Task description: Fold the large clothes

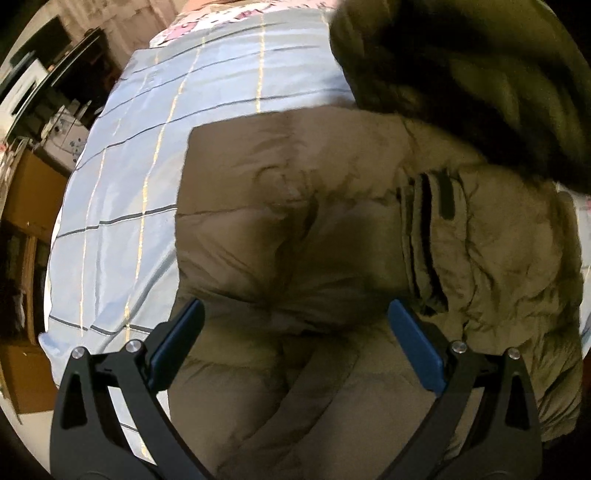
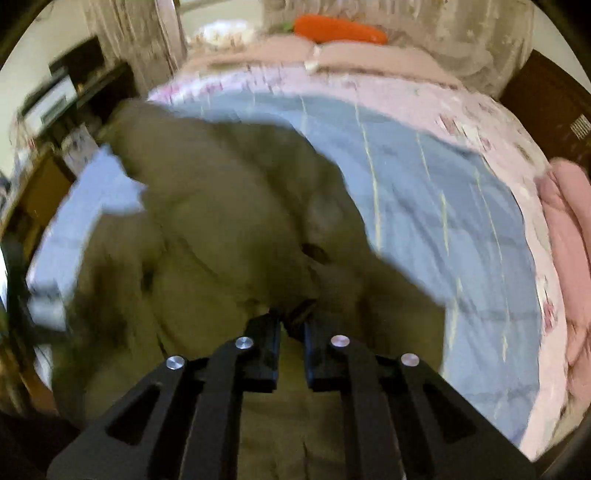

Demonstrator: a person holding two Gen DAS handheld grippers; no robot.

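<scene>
A large olive-green padded jacket (image 1: pixel 295 229) lies on a blue checked bed cover (image 1: pixel 122 184). My left gripper (image 1: pixel 295 325) is open and empty, its blue pads wide apart just above the jacket's near part. A dark bulky part of the jacket (image 1: pixel 480 74) hangs blurred at the upper right. In the right wrist view my right gripper (image 2: pixel 291 325) is shut on a fold of the jacket (image 2: pixel 221 240) and holds it lifted above the blue cover (image 2: pixel 424 203). The view is blurred by motion.
Wooden shelves and boxes (image 1: pixel 29 206) stand off the bed's left side. A pink quilt (image 2: pixel 569 206) lies at the right edge, an orange carrot-shaped plush (image 2: pixel 340 27) and pillows at the head. A dark door (image 2: pixel 550 107) is at far right.
</scene>
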